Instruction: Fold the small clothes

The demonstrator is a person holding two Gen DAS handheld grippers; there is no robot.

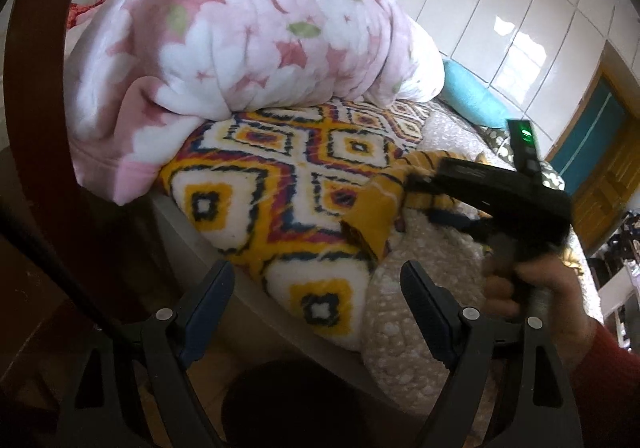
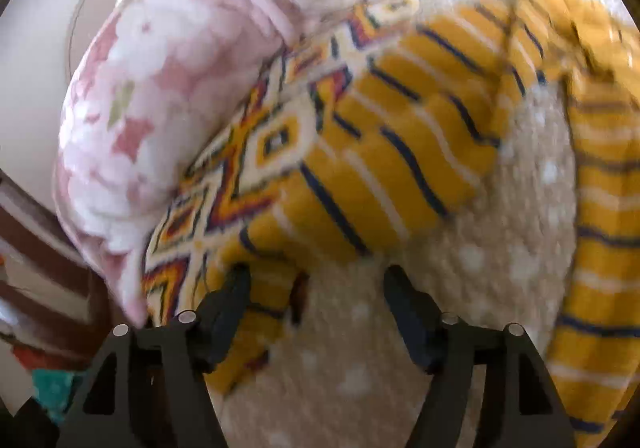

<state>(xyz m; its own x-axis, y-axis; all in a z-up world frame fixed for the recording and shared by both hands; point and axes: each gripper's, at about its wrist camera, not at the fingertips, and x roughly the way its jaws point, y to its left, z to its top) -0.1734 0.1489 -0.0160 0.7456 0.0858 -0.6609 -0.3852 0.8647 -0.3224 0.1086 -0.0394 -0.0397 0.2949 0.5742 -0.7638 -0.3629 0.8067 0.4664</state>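
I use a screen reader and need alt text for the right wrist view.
The right gripper is open over a yellow striped garment on a beige dotted bedcover. A pink floral blanket is heaped behind a patterned blanket.

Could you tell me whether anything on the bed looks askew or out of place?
Yes: the mustard striped garment lies rumpled and twisted, one sleeve straying onto the patterned blanket instead of lying flat on the beige dotted cover. Nothing looks damaged or spilled.
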